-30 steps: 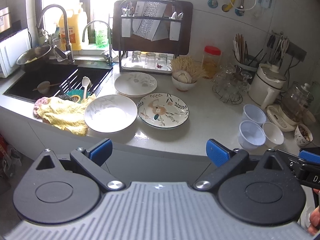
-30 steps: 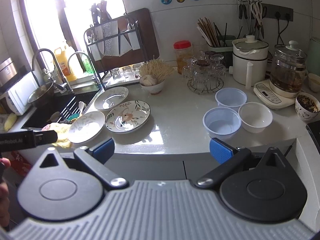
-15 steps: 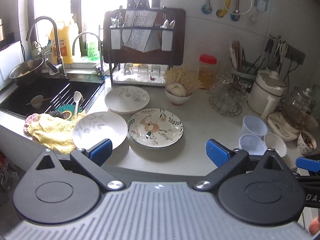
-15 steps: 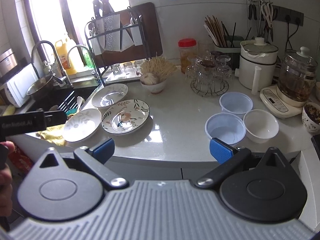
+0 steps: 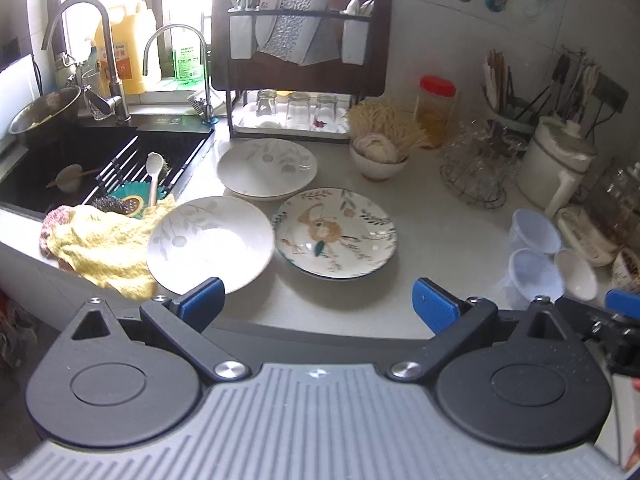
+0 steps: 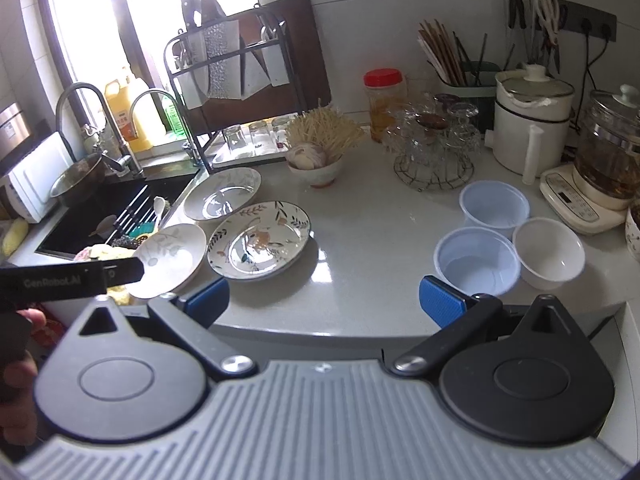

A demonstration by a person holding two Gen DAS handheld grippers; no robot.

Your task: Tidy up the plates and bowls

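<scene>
Small kitchen, pale stone countertop [image 5: 432, 232] running from a black sink [image 5: 52, 172] on one side to kettles on the other, window glare behind the knife rack.

Left wrist view: the left gripper [image 5: 318, 304] hangs wide open over the counter's front edge, holding nothing. Three plates sit clustered right ahead: a white leaf-print plate [image 5: 210, 242] nearest, its edge touching a yellow cloth [image 5: 104, 244]; a floral plate [image 5: 335, 232] just beside it; another white plate [image 5: 267, 168] behind them, apparently lying on a second dish. Three small bowls [image 5: 534, 268] are bunched well apart, toward the kettles.

Right wrist view: the right gripper [image 6: 324, 300] is spread open too, empty, aimed closer to the bowls: two bluish plastic bowls [image 6: 477, 264] and a white bowl [image 6: 549, 252], all touching or nearly so.

What I'd worry about: the near white plate sits close to the counter edge beside that cloth, so a sloppy rim grab could tip it or drag it off. Glazed plates are slick in a two-finger pinch. The light plastic bowls will probably skid or knock each other if bumped.
</scene>
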